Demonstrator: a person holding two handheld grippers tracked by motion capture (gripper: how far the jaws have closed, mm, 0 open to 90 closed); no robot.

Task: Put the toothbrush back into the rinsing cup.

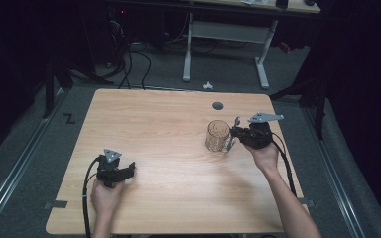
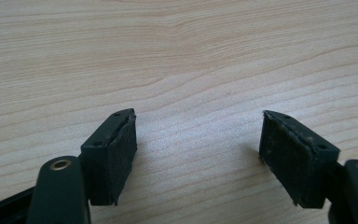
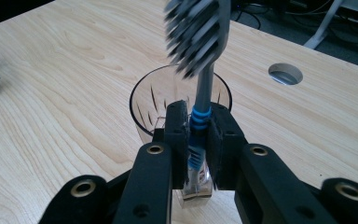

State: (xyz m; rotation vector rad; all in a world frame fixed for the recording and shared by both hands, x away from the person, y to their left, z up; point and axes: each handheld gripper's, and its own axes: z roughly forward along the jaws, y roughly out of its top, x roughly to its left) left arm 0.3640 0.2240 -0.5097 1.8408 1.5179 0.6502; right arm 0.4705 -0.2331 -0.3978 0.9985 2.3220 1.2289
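A clear glass cup (image 1: 218, 135) stands upright on the wooden table (image 1: 168, 129), right of centre. My right gripper (image 1: 234, 135) sits just right of the cup and is shut on a toothbrush (image 1: 232, 136), grey with blue grip rings. In the right gripper view the toothbrush (image 3: 200, 88) stands upright between the pads (image 3: 177, 133), bristle head up, with the cup (image 3: 144, 109) right behind it. My left gripper (image 1: 131, 168) rests low over the table at the front left. Its pads (image 2: 116, 154) stand wide apart over bare wood, nothing between them.
A round cable hole (image 1: 218, 105) lies in the table behind the cup. Beyond the far edge stand a white desk frame (image 1: 225, 47) and loose cables on the floor (image 1: 129, 64). Each gripper trails a black cable toward the front edge.
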